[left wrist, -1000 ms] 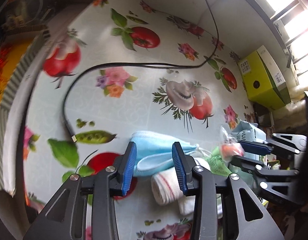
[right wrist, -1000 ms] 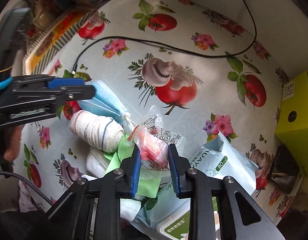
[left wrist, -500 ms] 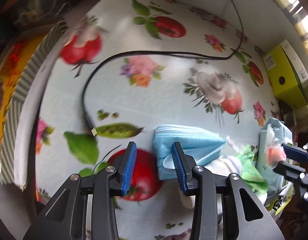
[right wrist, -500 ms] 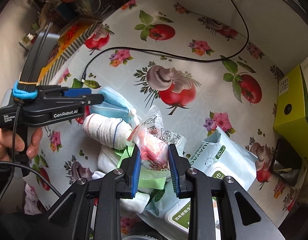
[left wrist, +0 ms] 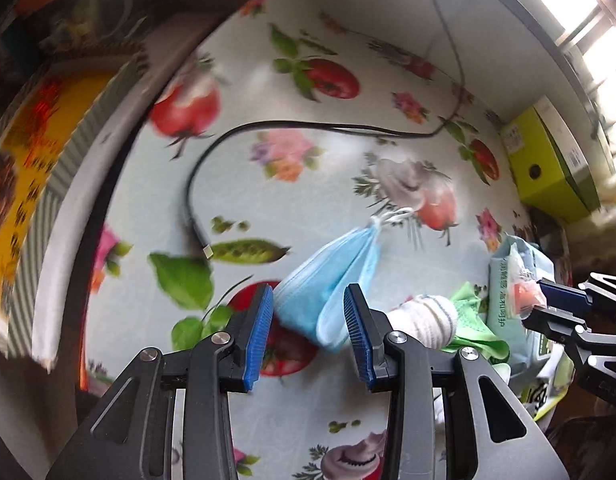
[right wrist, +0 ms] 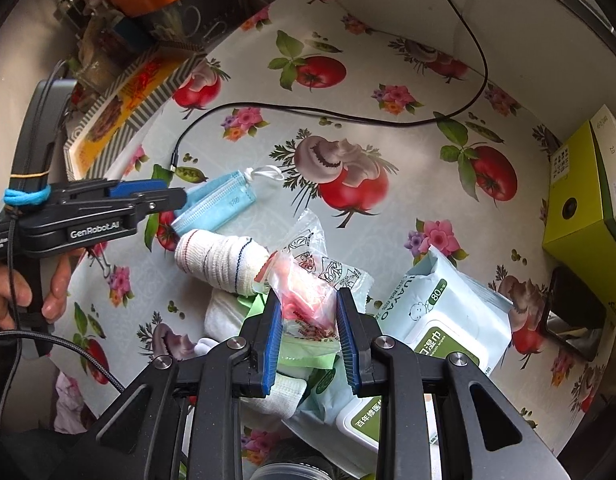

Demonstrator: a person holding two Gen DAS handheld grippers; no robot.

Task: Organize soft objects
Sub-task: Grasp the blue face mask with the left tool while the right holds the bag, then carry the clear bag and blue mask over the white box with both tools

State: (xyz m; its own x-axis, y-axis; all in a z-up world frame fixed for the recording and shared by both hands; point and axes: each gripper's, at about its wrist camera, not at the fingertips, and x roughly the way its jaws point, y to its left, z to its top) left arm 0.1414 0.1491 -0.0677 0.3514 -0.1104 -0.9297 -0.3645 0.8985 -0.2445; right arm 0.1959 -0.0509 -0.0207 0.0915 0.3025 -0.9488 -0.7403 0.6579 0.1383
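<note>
Blue-padded and black-framed, the right gripper (right wrist: 308,330) is clamped on a crinkly clear plastic packet with red contents (right wrist: 306,300), held just above the heap of soft things: a rolled white sock with red and blue stripes (right wrist: 216,258), a green cloth (right wrist: 304,354) and a pale green pack of wet wipes (right wrist: 447,322). Just beyond that sock, the left gripper (left wrist: 308,334) stands with its jaws apart around the near end of a folded light-blue face mask (left wrist: 327,280), pads not pressing it. Farther from the sock, a black cable (right wrist: 347,116) curves across the fruit-printed tablecloth (right wrist: 387,240), with a yellow-green cardboard box (right wrist: 579,196) at its edge.
</note>
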